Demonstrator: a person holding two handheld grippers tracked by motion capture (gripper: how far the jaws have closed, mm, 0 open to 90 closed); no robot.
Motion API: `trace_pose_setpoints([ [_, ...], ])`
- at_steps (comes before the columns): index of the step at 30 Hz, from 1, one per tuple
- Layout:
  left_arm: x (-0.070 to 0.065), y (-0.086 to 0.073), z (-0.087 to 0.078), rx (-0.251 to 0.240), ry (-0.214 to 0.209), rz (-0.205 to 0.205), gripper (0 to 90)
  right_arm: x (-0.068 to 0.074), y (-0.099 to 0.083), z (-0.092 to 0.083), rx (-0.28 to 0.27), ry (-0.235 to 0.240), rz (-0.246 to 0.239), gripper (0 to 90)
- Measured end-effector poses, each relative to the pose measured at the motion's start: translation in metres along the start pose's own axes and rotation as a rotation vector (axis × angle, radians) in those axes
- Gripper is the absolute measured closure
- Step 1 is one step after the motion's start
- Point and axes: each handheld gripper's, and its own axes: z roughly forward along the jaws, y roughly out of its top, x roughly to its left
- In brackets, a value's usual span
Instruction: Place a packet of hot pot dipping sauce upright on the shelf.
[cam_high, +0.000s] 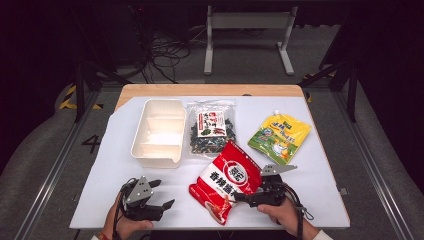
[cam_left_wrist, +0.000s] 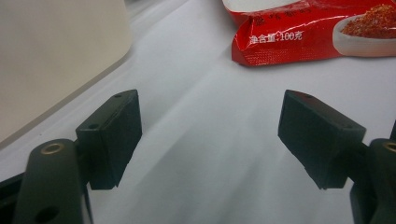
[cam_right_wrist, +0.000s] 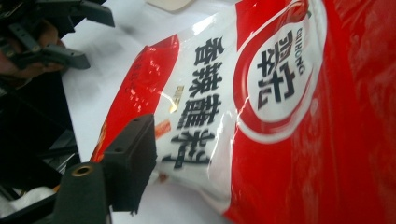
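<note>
A red and white snack bag (cam_high: 227, 182) lies at the front middle of the white sheet; its bottom corner appears in the left gripper view (cam_left_wrist: 303, 32). My right gripper (cam_high: 239, 198) reaches in from the right at the bag's lower right edge. In the right gripper view one black finger (cam_right_wrist: 133, 158) stands beside the bag (cam_right_wrist: 280, 93) without pressing on it, and the bag hides the other finger. My left gripper (cam_high: 164, 193) rests at the front left, jaws wide apart (cam_left_wrist: 210, 126) over bare sheet, holding nothing.
A white divided tray (cam_high: 150, 152) stands at the back left; its wall (cam_left_wrist: 56, 56) is close to my left gripper. A clear pack of dark seaweed (cam_high: 212, 130) lies beside the tray. A yellow spouted pouch (cam_high: 279, 137) lies at the back right.
</note>
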Motion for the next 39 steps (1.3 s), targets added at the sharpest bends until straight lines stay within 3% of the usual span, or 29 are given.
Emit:
trace_pose_setpoints([
  [3, 0.000, 0.000, 0.000, 0.002, 0.002, 0.005, 22.4, 0.000, 0.004, 0.006, -0.006, -0.012, 0.013, 39.7],
  [6, 0.000, 0.000, 0.000, 0.003, 0.003, 0.006, 22.4, 0.000, 0.009, 0.009, -0.023, -0.041, 0.008, 58.2],
  [13, 0.001, -0.001, 0.001, 0.014, 0.006, 0.006, 22.3, -0.003, 0.016, 0.012, -0.042, -0.099, -0.014, 86.5],
  [20, 0.003, -0.002, -0.001, 0.009, 0.009, 0.000, 22.2, 0.002, 0.028, 0.009, -0.080, -0.064, -0.075, 89.4],
  [28, 0.007, -0.003, -0.005, -0.010, 0.013, -0.024, 21.5, 0.022, 0.045, -0.001, -0.144, -0.026, -0.177, 89.6],
  [29, 0.007, -0.003, -0.006, -0.016, 0.016, -0.031, 21.4, 0.031, 0.051, -0.003, -0.162, -0.020, -0.222, 89.6],
  [39, 0.009, -0.006, -0.010, -0.027, 0.022, -0.051, 21.2, 0.054, 0.073, -0.009, -0.218, -0.009, -0.337, 89.7],
])
